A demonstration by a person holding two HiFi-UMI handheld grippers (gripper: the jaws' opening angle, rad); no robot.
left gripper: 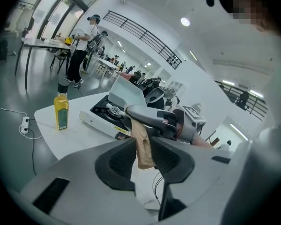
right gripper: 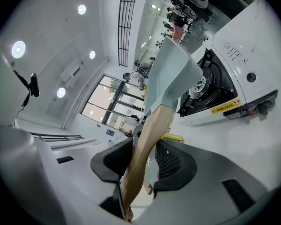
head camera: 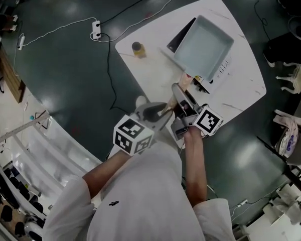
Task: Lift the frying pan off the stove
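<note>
Overhead, the head view takes in the whole white table [head camera: 246,84]. The gas stove [head camera: 218,73] on it is almost hidden under the square, pale grey frying pan [head camera: 203,46]; only a strip of the stove's edge shows past the pan's rim.

The two gripper views show what that view cannot. In the right gripper view the pan [right gripper: 171,74] is tilted up, and the black burner [right gripper: 210,86] lies open beneath it. The left gripper view shows the same from the other side, with the pan [left gripper: 126,90] raised above the stove [left gripper: 103,114].

Both claws grip the pan's wooden handle [right gripper: 152,130]. The left gripper [left gripper: 143,146] is clamped on the handle's free end, its pads pressing the wood on both sides. The right gripper [right gripper: 145,156] pinches the handle nearer the pan, so the wood runs up between its jaws. The head view shows them side by side, left gripper [head camera: 163,112] at the end and right gripper [head camera: 179,92] ahead of it.

A bottle of yellow oil [head camera: 138,48] stands upright near the table's edge, well apart from the stove. Only the left gripper view [left gripper: 61,110] shows its label side. Only the head view shows a power strip [head camera: 96,30] on the dark floor.
</note>
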